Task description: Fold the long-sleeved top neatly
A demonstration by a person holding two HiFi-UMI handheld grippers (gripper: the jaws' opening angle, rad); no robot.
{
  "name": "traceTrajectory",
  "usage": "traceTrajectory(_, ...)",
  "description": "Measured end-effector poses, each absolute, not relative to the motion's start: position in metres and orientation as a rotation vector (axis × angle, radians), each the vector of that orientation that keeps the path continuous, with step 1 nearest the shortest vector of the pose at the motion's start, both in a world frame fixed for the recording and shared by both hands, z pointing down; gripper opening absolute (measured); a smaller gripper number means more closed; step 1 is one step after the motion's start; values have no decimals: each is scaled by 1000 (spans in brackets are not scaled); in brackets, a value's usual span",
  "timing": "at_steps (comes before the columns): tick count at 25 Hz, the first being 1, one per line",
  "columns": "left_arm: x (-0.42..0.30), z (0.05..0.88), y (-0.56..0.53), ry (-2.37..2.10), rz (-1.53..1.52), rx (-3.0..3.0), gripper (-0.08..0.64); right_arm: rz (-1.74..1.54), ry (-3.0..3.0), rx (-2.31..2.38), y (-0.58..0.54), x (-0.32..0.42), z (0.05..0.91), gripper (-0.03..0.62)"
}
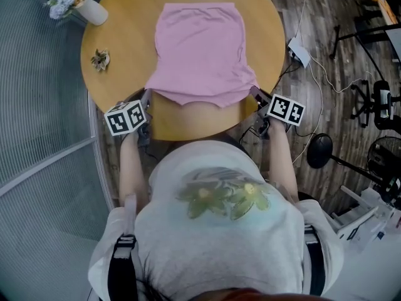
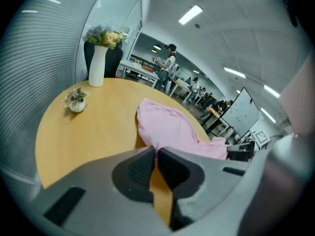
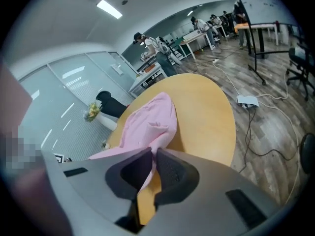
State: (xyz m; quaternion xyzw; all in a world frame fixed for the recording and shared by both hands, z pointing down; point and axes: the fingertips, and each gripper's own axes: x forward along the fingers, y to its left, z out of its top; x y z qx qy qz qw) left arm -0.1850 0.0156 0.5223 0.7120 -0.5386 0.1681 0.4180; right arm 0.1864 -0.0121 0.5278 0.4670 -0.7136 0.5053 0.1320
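Closest to me, my left hand-held gripper [image 1: 146, 98] is nipped tight on the near left corner of the pink soft-fabric long-sleeved top [image 1: 200, 49]. My right hand-held gripper [image 1: 255, 93] is clamped on the near right corner, and in the right gripper view the cloth runs down between its pads. I hold both corners level and spread apart so the hem stretches between them. The hem sits just clear of the round pale-wood counter [image 1: 125, 39]. I judge that this sets up carrying the near half over the far half without dragging a crease along.

Beyond the raised hem the top lies flat as one tidy panel, with no sleeve sticking out past its sides.

The counter's near rim sits right under the hem, so I have little room to drop back toward myself. Ahead there is bare wood on both sides of the panel and a strip past its far edge, enough for the fold to land.

On the left a small white pot with a succulent [image 1: 100, 59] stands well apart from the cloth. Farther off, at the rim, is a white vase of flowers [image 1: 91, 10]. Off the right rim a white power block [image 1: 299, 51] and cables lie on the floor.
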Motion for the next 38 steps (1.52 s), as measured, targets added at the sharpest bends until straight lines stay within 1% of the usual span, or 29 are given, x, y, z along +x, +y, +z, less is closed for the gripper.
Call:
traceTrajectory(2,-189,520,-15,-1322,365,1771,25,1500,-2094,1341,-43,184,525,40)
traceTrajectory(6,-195,538,-113,-1255,379,1695,25,1513,-2126,1329,-144,185,535,40)
traceTrajectory(7,-195,544,-138,-1237,367,1660,41,1552,-2122,1346,-171,184,539,42)
traceTrajectory(8,-196,549,-157,-1222,352,1628,82,1599,-2116,1370,-193,184,542,100)
traceTrajectory(9,-197,552,-170,-1211,343,1608,115,1629,-2116,1395,-209,184,542,178)
traceTrajectory(10,-197,554,-178,-1205,347,1607,121,1623,-2128,1410,-221,185,540,183)
traceTrajectory(12,-194,554,-185,-1198,414,1665,139,1484,-2175,1378,-232,185,535,184)
traceTrajectory(14,-190,559,-186,-1184,551,1752,144,1230,-2203,1267,-233,183,536,183)
traceTrajectory(17,-181,572,-189,-1153,833,1908,144,812,-2183,1036,-229,172,551,184)
traceTrajectory(22,-148,580,-228,-1030,1294,2180,144,275,-2130,594,-220,124,571,185)
traceTrajectory(24,-138,590,-234,-901,1412,2174,144,68,-2029,435,-215,113,585,186)
traceTrajectory(26,-130,604,-227,-751,1452,2126,144,-85,-1932,319,-211,109,600,184)
traceTrajectory(28,-124,615,-223,-647,1483,2098,144,-152,-1894,265,-210,106,610,184)
traceTrajectory(29,-123,620,-219,-603,1496,2074,144,-157,-1892,255,-209,104,613,168)
traceTrajectory(31,-126,628,-214,-572,1501,2024,141,-140,-1907,265,-209,103,614,87)
traceTrajectory(32,-129,629,-218,-604,1491,2026,126,-129,-1919,283,-210,103,612,62)
traceTrajectory(34,-135,624,-228,-719,1437,2064,3,-101,-1955,341,-211,105,604,51)
traceTrajectory(38,-140,596,-231,-871,1171,2138,3,21,-2096,509,-217,108,569,49)
